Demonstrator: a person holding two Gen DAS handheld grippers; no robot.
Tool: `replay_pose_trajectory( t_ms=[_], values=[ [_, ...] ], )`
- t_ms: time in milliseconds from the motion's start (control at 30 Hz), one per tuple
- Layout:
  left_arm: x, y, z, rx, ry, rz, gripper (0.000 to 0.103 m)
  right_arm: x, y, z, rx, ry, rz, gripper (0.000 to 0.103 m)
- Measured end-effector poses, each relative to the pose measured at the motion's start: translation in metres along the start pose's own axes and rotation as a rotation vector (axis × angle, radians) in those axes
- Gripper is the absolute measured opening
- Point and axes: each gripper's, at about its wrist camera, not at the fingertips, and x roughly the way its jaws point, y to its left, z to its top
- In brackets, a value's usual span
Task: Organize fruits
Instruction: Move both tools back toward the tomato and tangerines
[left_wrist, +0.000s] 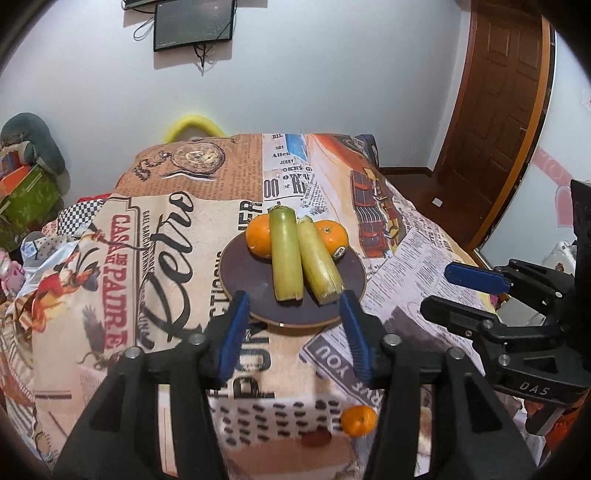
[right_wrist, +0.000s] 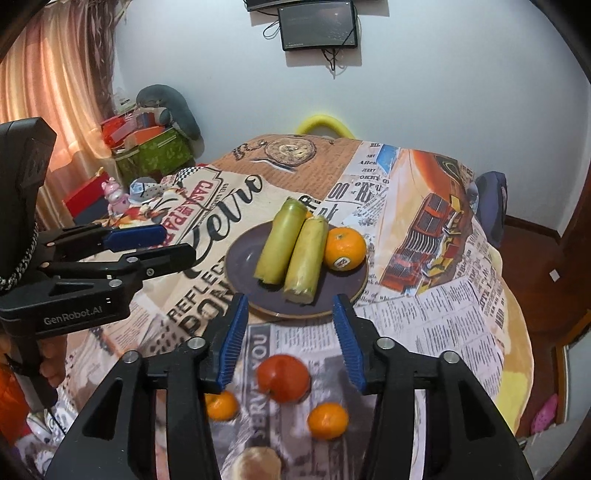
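Left wrist view: left gripper (left_wrist: 293, 306), black with blue ribbed pads, jaws apart, nothing between them. Just ahead of its tips sits a round dark plate (left_wrist: 243, 273) on the newspaper-print tablecloth (left_wrist: 166, 236). On the plate lie two pale green cut stalks (left_wrist: 286, 254) side by side, an orange (left_wrist: 258, 236) to their left, a stickered orange (left_wrist: 332, 236) to their right. A small orange (left_wrist: 358, 421) lies below the right finger, near the camera. Right gripper (left_wrist: 439, 291) shows at the right edge. Right wrist view: right gripper (right_wrist: 290, 306) stands open and empty, the plate's rim (right_wrist: 295, 314) just beyond the tips. Under the jaws a red tomato (right_wrist: 283, 377) lies on the cloth; two small oranges (right_wrist: 328, 420) lie nearer the camera. Left gripper (right_wrist: 177, 243) to the left, also parted.
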Motion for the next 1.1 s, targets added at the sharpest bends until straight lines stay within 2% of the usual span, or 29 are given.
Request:
replay_pose_trajectory(
  t_ms=[133,267,367,633,767,900,1000,1100],
  values=[
    [-0.007,0.001,-0.011,-0.013,0.014,0.009,0.060,-0.012,0.006,-0.007,-0.003,-0.002,-0.006,0.051],
    [-0.007,-0.001,-0.025,-0.031,0.049,-0.017,0.061,-0.021,0.010,-0.013,-0.007,-0.001,-0.018,0.052],
    [-0.007,-0.008,-0.037,-0.022,0.066,-0.036,0.061,-0.026,0.013,-0.021,-0.012,-0.002,-0.037,0.059],
    [0.014,-0.031,-0.069,-0.010,0.163,-0.088,0.061,-0.027,0.008,-0.039,0.013,0.025,-0.044,0.061],
    [0.027,-0.040,-0.081,-0.007,0.210,-0.107,0.061,-0.026,0.005,-0.045,0.024,0.035,-0.053,0.070],
    [0.041,-0.046,-0.090,0.006,0.255,-0.115,0.061,-0.026,0.002,-0.050,0.030,0.042,-0.057,0.071],
    [0.049,-0.048,-0.093,0.008,0.270,-0.118,0.057,-0.023,-0.001,-0.053,0.038,0.054,-0.054,0.071],
    [0.056,-0.049,-0.096,0.011,0.289,-0.128,0.043,-0.018,-0.004,-0.056,0.043,0.073,-0.048,0.071]
  ],
)
